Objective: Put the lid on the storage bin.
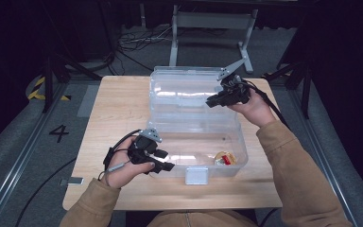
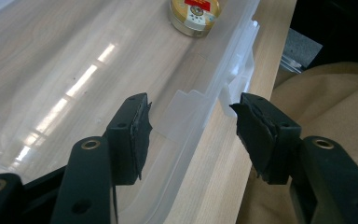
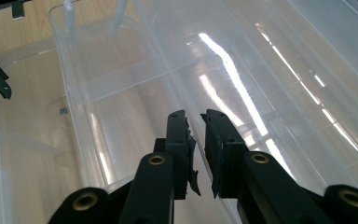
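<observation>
**A:** Where is the clear plastic storage box (image 1: 242,142) sitting, and what are the hands doing with it?

**B:** It is resting in the middle of the pale wooden table (image 1: 118,104), with its hinged clear lid (image 1: 184,90) standing open behind it. The left gripper (image 1: 166,164) is hovering at the near left corner. In its own view, its jaws are spread wide on either side of the box's front wall (image 2: 186,140), one inside and one outside, with neither pad touching the plastic.

**A:** And the right one?

**B:** The right gripper (image 1: 210,101) is sitting at the right end of the raised lid. Its fingers (image 3: 221,140) are standing very narrow, with just a slit between them. I cannot tell whether the thin lid edge is pinched in that slit or not.

**A:** Is anything lying inside?

**B:** One small round gold tin with a red label (image 1: 224,158) is lying in the front right corner of the box, well apart from both grippers.

**A:** So how far along is it looking?

**B:** I am judging it as early. The tin is already in, but the lid is not yet lowered and the white front latch (image 1: 196,176) is hanging unfastened. Bringing the lid down and snapping the latch seem to be what is remaining.
</observation>
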Available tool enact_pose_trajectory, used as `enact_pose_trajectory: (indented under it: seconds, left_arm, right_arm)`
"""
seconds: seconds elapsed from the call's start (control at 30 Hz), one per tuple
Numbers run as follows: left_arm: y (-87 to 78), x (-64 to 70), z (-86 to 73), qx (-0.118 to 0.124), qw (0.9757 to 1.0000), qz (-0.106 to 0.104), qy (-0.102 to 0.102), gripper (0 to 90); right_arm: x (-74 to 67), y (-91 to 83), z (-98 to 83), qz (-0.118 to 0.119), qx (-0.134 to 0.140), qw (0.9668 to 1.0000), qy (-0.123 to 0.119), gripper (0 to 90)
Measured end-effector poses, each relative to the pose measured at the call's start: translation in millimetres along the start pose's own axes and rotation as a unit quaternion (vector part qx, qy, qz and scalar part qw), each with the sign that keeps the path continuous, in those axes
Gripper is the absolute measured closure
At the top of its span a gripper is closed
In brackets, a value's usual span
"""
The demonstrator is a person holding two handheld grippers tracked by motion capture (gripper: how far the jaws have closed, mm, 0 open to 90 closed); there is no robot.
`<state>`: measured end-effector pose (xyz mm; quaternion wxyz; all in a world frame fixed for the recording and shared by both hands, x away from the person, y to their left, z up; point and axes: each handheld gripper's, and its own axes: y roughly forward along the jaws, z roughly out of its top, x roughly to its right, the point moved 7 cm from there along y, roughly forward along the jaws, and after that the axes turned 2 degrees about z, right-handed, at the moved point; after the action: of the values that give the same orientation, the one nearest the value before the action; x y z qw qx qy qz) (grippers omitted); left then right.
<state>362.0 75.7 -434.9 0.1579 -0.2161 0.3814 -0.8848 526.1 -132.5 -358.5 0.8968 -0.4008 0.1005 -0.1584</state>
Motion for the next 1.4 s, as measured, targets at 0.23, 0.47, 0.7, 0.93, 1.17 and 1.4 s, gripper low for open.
enact_pose_trajectory:
  seconds: [0.23, 0.47, 0.7, 0.93, 1.17, 1.4]
  left_arm:
    - [6.4, 3.0, -0.8, -0.012, 0.9999, -0.007, 0.008, 45.2]
    - [17.2, 3.4, -4.0, -0.033, 0.9993, -0.006, 0.014, 47.8]
    - [26.9, 1.7, -8.5, -0.057, 0.9981, 0.001, 0.023, 53.5]
    - [29.1, -0.3, -11.8, -0.072, 0.9957, 0.014, 0.056, 74.7]
    - [29.5, -0.1, -11.9, -0.075, 0.9949, 0.017, 0.066, 75.8]
    - [29.7, -0.1, -12.0, -0.075, 0.9949, 0.016, 0.065, 75.8]
  right_arm:
    - [0.0, -0.1, -0.1, 0.000, 0.001, 1.0000, 0.000, 79.9]
    - [0.1, 0.0, -0.2, 0.000, 0.001, 1.0000, 0.001, 79.9]
    - [0.7, -0.4, -0.5, 0.002, 0.001, 1.0000, 0.001, 79.8]
    - [0.3, -0.3, -0.3, 0.003, 0.001, 1.0000, 0.001, 79.8]
    - [-0.9, -0.4, -0.1, 0.004, 0.001, 1.0000, 0.005, 80.1]
    - [-2.5, -1.6, -0.3, 0.008, -0.001, 1.0000, 0.006, 80.7]
